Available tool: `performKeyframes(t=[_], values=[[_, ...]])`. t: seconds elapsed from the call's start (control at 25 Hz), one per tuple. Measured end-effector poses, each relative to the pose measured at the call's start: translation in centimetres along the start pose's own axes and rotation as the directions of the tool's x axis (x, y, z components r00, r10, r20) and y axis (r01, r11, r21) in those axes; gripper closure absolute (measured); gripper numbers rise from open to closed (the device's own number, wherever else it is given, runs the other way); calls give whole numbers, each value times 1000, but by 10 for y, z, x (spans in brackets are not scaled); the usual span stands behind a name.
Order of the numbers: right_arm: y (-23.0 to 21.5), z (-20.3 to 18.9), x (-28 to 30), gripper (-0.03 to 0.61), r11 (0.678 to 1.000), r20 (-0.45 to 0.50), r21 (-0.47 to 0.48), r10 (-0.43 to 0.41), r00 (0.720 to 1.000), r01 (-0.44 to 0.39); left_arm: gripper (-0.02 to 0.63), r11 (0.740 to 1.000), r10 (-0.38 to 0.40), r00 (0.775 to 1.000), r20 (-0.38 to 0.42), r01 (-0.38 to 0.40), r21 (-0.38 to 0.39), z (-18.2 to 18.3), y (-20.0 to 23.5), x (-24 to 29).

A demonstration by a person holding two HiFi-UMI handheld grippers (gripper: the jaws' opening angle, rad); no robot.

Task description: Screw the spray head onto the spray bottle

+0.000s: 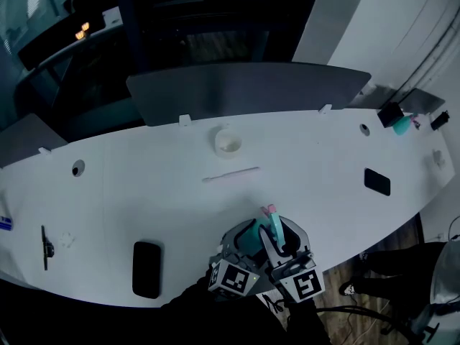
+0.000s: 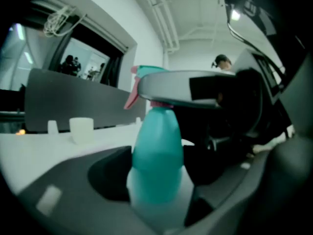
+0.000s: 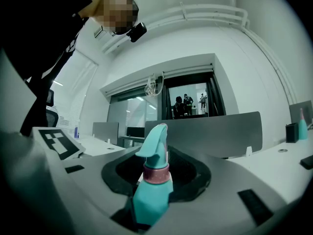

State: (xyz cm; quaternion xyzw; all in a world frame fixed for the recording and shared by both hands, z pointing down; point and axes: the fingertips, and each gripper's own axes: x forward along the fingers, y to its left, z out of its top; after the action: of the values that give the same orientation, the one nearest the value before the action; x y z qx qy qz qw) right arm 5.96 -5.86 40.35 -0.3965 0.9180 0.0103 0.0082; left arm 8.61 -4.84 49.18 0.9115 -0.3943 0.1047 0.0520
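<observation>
A teal spray bottle (image 1: 251, 237) is held low over the table's near edge between both grippers. In the left gripper view its body (image 2: 157, 155) stands upright and fills the gap between the jaws of my left gripper (image 2: 156, 204), which presses on it. The teal spray head (image 3: 154, 143), with a pink collar (image 3: 156, 174) and a pink trigger (image 2: 131, 98), sits on the bottle's neck. My right gripper (image 3: 151, 199) is shut on the spray head; one of its fingers (image 2: 176, 87) crosses over the head in the left gripper view. Both grippers (image 1: 266, 254) are side by side in the head view.
On the white table (image 1: 144, 192) are a small white cup (image 1: 228, 142), a thin tube (image 1: 230, 175), a black flat object (image 1: 146, 268) near the front edge, and another (image 1: 376, 182) to the right. A grey divider (image 1: 244, 92) runs along the back. A second teal bottle (image 1: 402, 124) stands far right.
</observation>
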Motion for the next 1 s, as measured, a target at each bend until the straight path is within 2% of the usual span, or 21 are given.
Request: performKeyframes(t=[0.04, 0.08, 0.12, 0.2, 0.24, 0.32, 0.4, 0.44, 0.48, 0.56, 0.64, 0.68, 0.72, 0.76, 0.8, 0.84, 0.92, 1.0], values=[[1, 0, 0, 437, 1000, 0, 0, 2, 1000, -2, 282, 998, 55, 999, -3, -55, -16, 0, 1, -1], [1, 0, 0, 437, 1000, 0, 1, 4, 1000, -4, 282, 997, 74, 997, -9, -75, -24, -1, 1, -1], [2, 0, 0, 437, 1000, -1, 4, 6, 1000, -6, 279, 998, 53, 998, -17, -54, -29, -2, 0, -2], [2, 0, -1, 437, 1000, -2, 11, 11, 1000, -11, 276, 996, -87, 996, -32, 86, -34, -2, -1, -4], [2, -1, -1, 437, 1000, -3, 14, 16, 1000, -16, 275, 984, -176, 984, -37, 175, -35, -1, 0, -5], [2, 0, 0, 437, 999, 1, 21, 29, 1000, -29, 275, 947, -320, 946, -48, 321, -4, 5, 0, -6], [3, 1, 0, 437, 999, 5, 29, 35, 999, -35, 299, 915, -397, 915, -74, 401, 43, 7, -2, -6], [3, 1, 0, 437, 999, 4, 30, 35, 999, -35, 299, 909, -408, 910, -79, 413, 52, 8, -3, -6], [2, 0, 0, 437, 999, 3, 27, 34, 999, -34, 304, 913, -400, 914, -75, 404, 52, 8, -4, -6], [1, 0, 0, 437, 1000, -1, 15, 26, 1000, -26, 305, 947, -319, 947, -45, 321, 34, 9, -3, -5], [0, 0, 0, 437, 1000, 1, 5, 16, 1000, -16, 305, 987, -159, 987, -15, 159, 0, 8, -1, -5], [1, 1, 1, 437, 1000, 3, 4, 15, 1000, -15, 305, 998, -66, 998, -3, 66, -16, 8, 0, -6], [2, 1, 0, 437, 1000, 4, 7, 14, 1000, -15, 305, 1000, 15, 1000, 3, -15, -22, 8, 0, -8], [3, 0, -1, 437, 1000, 3, 9, 15, 1000, -15, 304, 998, 64, 998, 2, -64, -12, 7, 0, -9], [4, 0, -1, 437, 1000, 0, 9, 14, 1000, -14, 302, 997, 71, 997, -3, -71, 15, 7, -2, -10], [5, -1, -2, 437, 1000, -2, 8, 14, 1000, -14, 297, 998, 40, 999, -12, -40, 51, 8, -2, -10], [5, 0, -1, 437, 1000, -3, 9, 18, 1000, -18, 273, 991, -80, 996, -29, 83, 106, 11, 0, -10], [4, 0, 0, 437, 999, -1, 17, 30, 1000, -30, 245, 968, -227, 973, -43, 231, 98, 12, 1, -8]])
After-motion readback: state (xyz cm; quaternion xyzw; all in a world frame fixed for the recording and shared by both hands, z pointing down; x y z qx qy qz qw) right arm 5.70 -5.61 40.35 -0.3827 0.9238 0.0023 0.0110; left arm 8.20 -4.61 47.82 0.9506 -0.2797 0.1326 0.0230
